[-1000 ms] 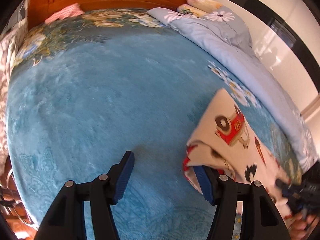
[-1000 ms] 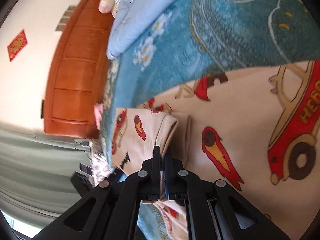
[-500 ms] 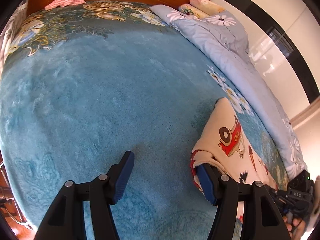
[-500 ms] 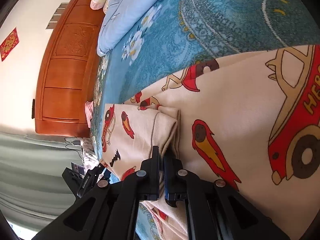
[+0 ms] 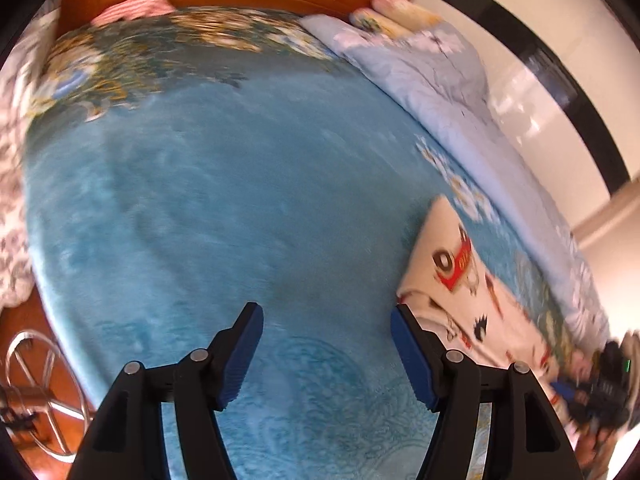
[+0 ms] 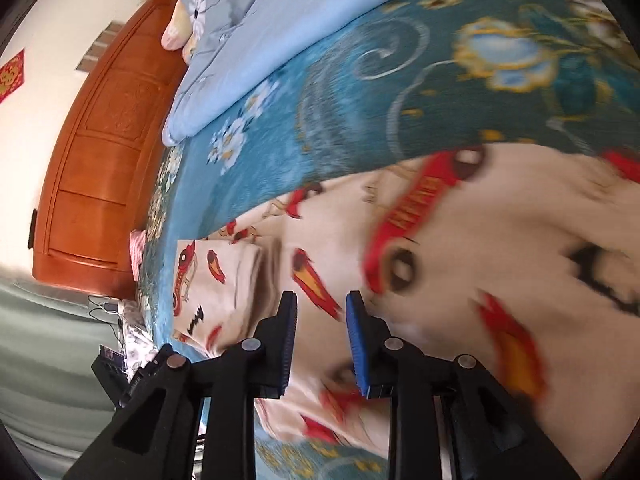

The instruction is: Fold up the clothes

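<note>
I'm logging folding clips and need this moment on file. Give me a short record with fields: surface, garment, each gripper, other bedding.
surface: blue plush blanket spread over a bed
garment: cream cloth with a red car print, lying partly folded on the blanket
left gripper: open, jaws opening, nothing between them, above bare blanket beside the garment's edge
right gripper: jaws opening, apart over the garment, pads not pressing on it
other bedding: pale blue floral quilt along the far side; wooden headboard
</note>
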A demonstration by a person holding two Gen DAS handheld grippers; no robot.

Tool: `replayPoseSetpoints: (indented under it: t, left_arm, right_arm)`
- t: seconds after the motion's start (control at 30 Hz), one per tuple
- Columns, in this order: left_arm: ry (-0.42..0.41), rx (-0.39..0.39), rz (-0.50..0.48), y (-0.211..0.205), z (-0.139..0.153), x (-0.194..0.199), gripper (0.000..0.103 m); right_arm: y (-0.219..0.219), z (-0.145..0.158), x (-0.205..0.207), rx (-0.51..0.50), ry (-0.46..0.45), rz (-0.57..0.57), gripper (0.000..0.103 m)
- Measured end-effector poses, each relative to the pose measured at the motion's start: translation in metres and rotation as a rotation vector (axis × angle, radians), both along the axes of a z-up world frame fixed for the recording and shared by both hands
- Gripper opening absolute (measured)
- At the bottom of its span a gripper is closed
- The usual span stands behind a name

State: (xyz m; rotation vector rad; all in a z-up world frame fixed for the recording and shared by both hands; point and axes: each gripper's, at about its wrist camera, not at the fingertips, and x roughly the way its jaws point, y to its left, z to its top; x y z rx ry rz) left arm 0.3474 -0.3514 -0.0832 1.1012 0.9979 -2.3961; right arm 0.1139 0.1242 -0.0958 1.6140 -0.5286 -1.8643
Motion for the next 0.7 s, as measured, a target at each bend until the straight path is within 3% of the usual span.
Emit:
replayPoseSetpoints:
  t: [0.13, 0.3, 0.5, 0.7]
  left_arm:
    - [0.059, 0.016, -0.014, 0.017, 0.015, 0.005, 0.07]
    - [0.154, 0.095, -0.16, 0.074, 0.032, -0.019, 0.071]
    - [0.148, 0.151, -0.362, 0.154, 0.037, -0.08, 0.071]
    - [0.048, 0.126, -0.465, 0.209, 0.023, -0.106, 0.071]
  right_arm:
    - [0.039, 0.017, 0.022, 0.007, 0.046, -0.031, 0.028]
    - [0.096, 0.024, 0.047, 0.048, 0.048, -0.113, 0.031]
    - [0.154, 0.024, 0.063, 0.076, 0.044, -0.24, 0.034]
    - [0.167, 0.006, 0.065, -0.075, 0.016, -0.334, 0.043]
